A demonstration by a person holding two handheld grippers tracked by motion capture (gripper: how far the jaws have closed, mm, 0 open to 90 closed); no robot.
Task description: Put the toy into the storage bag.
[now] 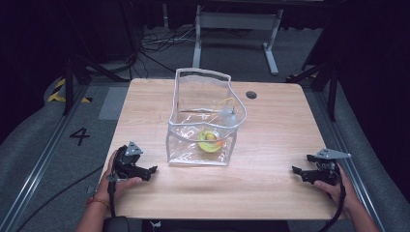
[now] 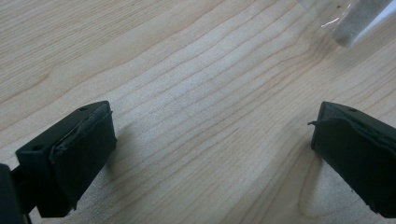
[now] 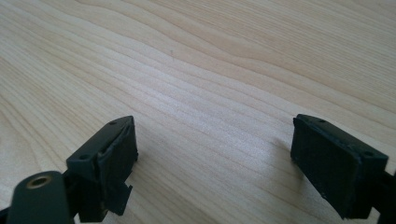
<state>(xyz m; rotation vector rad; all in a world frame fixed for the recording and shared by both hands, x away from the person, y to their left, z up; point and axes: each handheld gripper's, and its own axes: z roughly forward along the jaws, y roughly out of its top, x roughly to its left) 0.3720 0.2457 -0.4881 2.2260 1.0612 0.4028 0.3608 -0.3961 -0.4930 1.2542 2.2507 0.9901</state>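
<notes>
A: Clear plastic bag is being seen standing open in the middle of the tabletop, with a yellow-green round toy lying on its floor and a thin yellow cord draped near its far rim.

B: And the claws?

A: The left claw is being held low near the front left edge, its jaws spread wide with nothing between them; in the left gripper view bare wood is being shown between them and a corner of the bag is being caught at the upper right. The right claw is being held well apart at the front right, jaws likewise parted and empty.

B: What is being risked from here?

A: The bag's walls are thin and probably limp, so if one wall is being pinched by a single claw, the whole bag is likely to be dragged or tipped rather than steadied. The rim is being judged floppy; it could be folded inward and the opening closed over the toy.

B: Anything else?

A: The toy looks round, so it may be rolled away from closing jaws. The cord could be snagged if the far side is being reached across
</notes>
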